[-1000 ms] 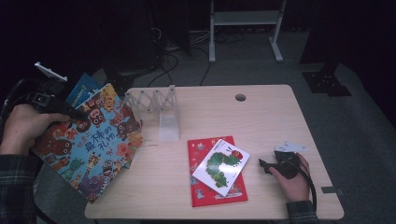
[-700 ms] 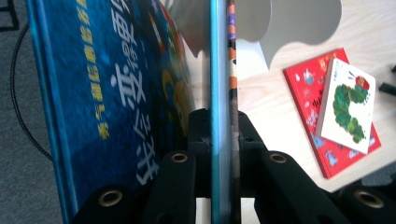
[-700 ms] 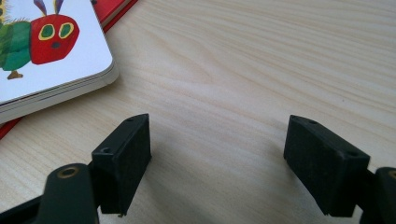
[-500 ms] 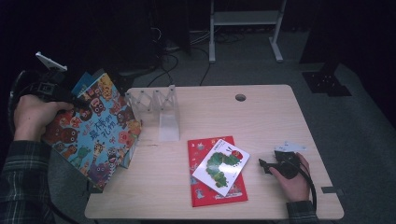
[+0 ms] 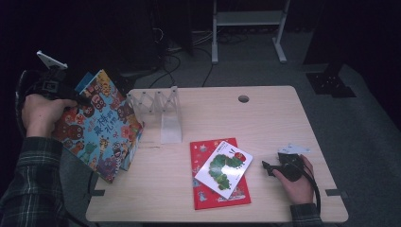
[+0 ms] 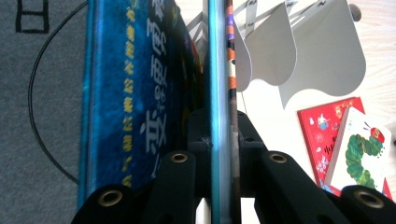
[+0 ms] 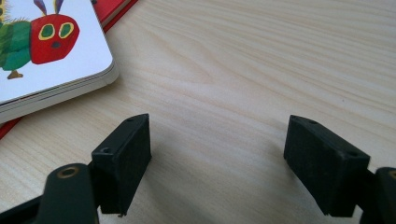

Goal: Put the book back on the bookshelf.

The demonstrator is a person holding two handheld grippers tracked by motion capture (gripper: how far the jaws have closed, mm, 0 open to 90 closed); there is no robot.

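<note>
Left gripper (image 5: 71,97) clamped on the edge of an animal-print picture book (image 5: 97,125), held tilted over the table's (image 5: 265,113) left edge; a blue book (image 6: 126,93) sits just behind it. In the left gripper view both jaws pinch the cover edge. White accordion book rack (image 5: 161,111) stands just right of the held book. Right gripper (image 7: 217,154) rests on the table, jaws apart, nothing between them. Caterpillar book (image 5: 222,168) lies atop a red book (image 5: 203,194), near the right gripper.
</note>
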